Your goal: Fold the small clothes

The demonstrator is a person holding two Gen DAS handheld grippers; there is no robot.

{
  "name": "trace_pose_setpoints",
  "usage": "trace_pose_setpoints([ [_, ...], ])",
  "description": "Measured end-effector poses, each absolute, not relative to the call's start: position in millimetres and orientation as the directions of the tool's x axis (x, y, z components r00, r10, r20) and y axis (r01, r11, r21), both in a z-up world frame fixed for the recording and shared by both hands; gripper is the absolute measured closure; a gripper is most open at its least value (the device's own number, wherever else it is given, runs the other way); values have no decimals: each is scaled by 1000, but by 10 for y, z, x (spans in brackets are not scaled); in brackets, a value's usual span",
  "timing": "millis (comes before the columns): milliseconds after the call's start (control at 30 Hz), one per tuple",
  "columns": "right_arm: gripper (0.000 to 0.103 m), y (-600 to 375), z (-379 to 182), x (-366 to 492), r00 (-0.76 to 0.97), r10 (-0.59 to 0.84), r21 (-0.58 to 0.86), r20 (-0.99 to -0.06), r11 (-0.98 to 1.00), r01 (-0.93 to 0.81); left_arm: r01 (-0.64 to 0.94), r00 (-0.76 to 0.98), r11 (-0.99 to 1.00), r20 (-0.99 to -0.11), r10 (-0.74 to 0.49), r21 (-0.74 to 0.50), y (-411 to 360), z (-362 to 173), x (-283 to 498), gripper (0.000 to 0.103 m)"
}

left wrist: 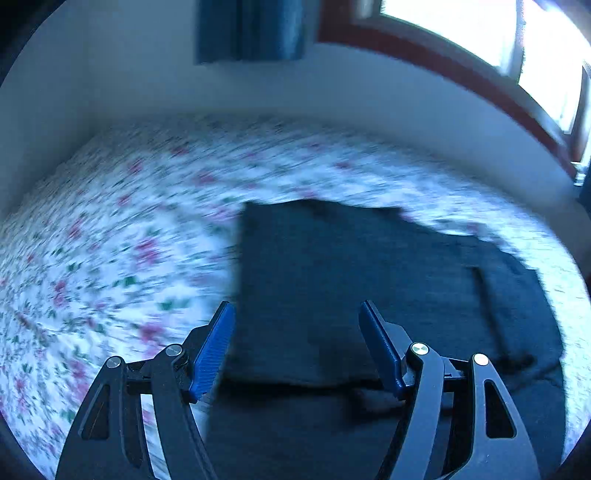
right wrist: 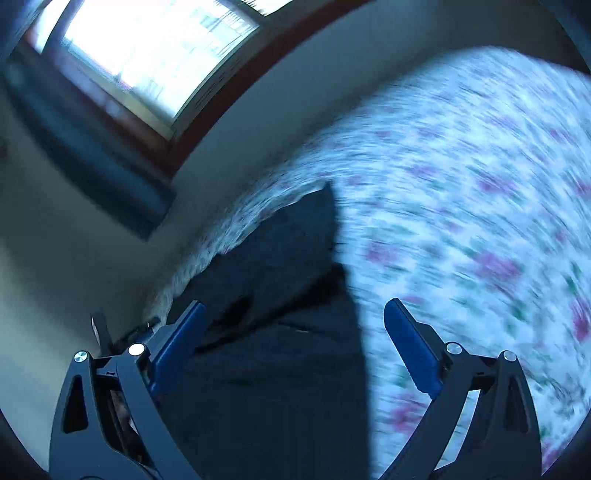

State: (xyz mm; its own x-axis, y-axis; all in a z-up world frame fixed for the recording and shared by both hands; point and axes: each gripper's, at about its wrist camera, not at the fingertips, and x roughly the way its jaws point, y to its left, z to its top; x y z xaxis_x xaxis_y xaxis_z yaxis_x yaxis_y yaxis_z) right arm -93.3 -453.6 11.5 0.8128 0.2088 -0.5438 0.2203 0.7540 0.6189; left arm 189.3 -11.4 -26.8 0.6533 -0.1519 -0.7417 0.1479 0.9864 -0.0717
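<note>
A dark navy garment lies on a floral bedsheet, with one part folded over onto the rest. My left gripper is open and empty, hovering over the garment's near left part. In the right wrist view the same garment lies below and to the left, on the sheet. My right gripper is open and empty above the garment's edge. Both views are blurred by motion.
A wall runs behind the bed. A window with a red-brown frame is at the upper right, and shows in the right wrist view. A blue curtain hangs on the wall.
</note>
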Motion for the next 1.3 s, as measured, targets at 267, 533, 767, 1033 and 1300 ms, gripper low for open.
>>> trace_pose_setpoints([
  [267, 6, -3111, 96, 486, 659, 179, 316, -731, 944, 94, 57, 595, 998, -803, -37, -4, 157, -587, 2211, 34],
  [533, 84, -2312, -422, 1213, 550, -39, -16, -834, 999, 47, 31, 577, 998, -815, -56, -47, 262, -711, 2217, 34],
  [767, 93, -3145, -271, 1134, 600, -39, 130, -799, 963, 236, 35, 590, 998, -805, -69, -60, 272, -723, 2201, 33],
  [1033, 47, -3971, -527, 1084, 663, 313, 617, -680, 733, 287, 38, 592, 997, -802, -73, -63, 267, -731, 2211, 32],
  [1300, 98, -3874, -714, 1149, 589, 341, 578, -733, 768, 276, 37, 595, 996, -799, -86, -80, 281, -725, 2220, 32],
])
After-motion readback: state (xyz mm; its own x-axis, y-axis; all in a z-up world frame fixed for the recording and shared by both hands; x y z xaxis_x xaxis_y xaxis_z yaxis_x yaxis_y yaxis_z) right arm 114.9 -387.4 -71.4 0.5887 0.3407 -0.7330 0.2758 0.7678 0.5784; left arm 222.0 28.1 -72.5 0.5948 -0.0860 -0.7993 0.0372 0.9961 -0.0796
